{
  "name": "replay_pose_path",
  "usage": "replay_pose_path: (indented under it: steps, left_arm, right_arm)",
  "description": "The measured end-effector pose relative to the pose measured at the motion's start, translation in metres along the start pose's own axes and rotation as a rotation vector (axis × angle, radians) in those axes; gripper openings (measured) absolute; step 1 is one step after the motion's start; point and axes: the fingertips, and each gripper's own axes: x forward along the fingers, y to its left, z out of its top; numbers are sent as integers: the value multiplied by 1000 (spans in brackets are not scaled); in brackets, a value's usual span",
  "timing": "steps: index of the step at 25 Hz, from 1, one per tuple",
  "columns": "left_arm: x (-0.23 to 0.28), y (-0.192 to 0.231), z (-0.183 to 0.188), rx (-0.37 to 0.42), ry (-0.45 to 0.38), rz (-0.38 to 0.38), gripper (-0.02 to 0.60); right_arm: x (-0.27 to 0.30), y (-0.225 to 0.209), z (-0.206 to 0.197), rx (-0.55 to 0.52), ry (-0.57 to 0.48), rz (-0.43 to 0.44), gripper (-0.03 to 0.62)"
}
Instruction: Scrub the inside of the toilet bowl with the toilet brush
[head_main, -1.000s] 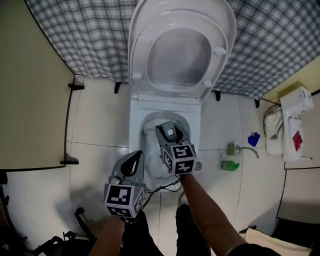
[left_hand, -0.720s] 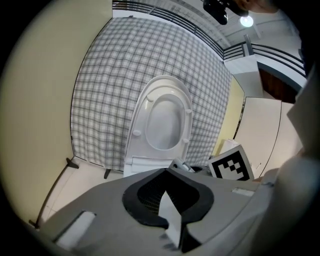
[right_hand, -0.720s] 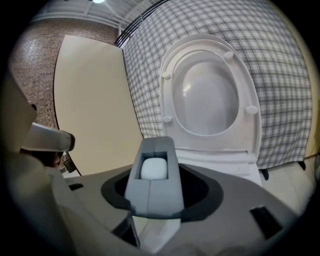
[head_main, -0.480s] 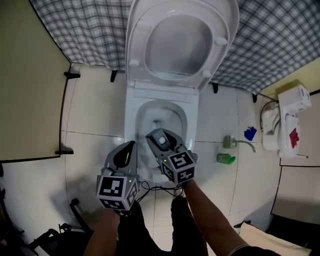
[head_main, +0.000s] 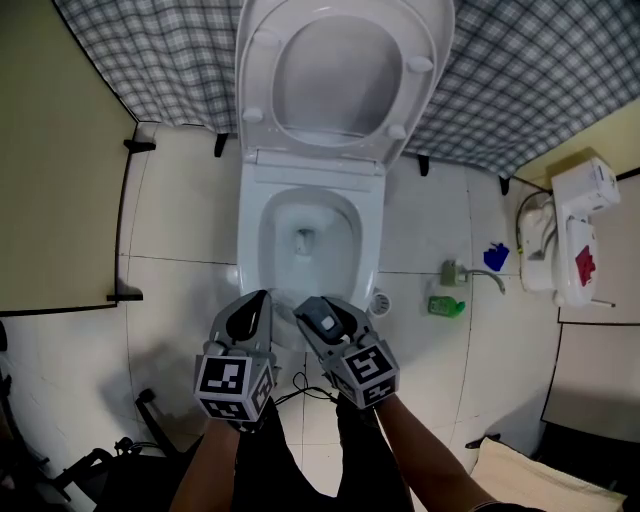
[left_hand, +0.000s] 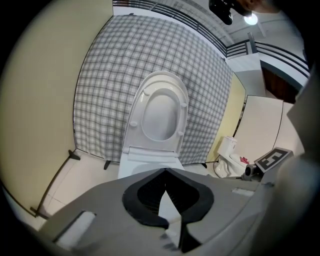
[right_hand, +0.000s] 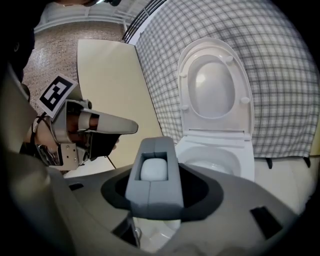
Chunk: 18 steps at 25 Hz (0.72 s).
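Right gripper (head_main: 322, 330) clamps grey block (right_hand: 153, 197), its lower end hidden | left gripper (head_main: 258, 300) closed, empty

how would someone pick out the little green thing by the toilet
Find the white ceramic toilet with its lid raised against the grey checked curtain. On the pale tiled floor right of it in the head view, past the round metal drain, lies a small green plastic container. It is the only green thing there; the blue object nearby sits nearer the wall.

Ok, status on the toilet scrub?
Left tongs shut, empty. Right tongs clamped on grey handle, outside toilet bowl. Seat up, nothing blocking.
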Motion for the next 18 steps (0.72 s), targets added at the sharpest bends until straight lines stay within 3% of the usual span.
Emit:
replay_pose_path:
  steps: [11,18]
  left_arm:
    - [4,-27,-16,-16,16,-23,11]
    - [12,-30,-18,-10,25,-46,11]
  right_arm:
    - [-48,-14,-20,-7,39,-20,230]
    - [-31,-16,-22,37,27,-22,230]
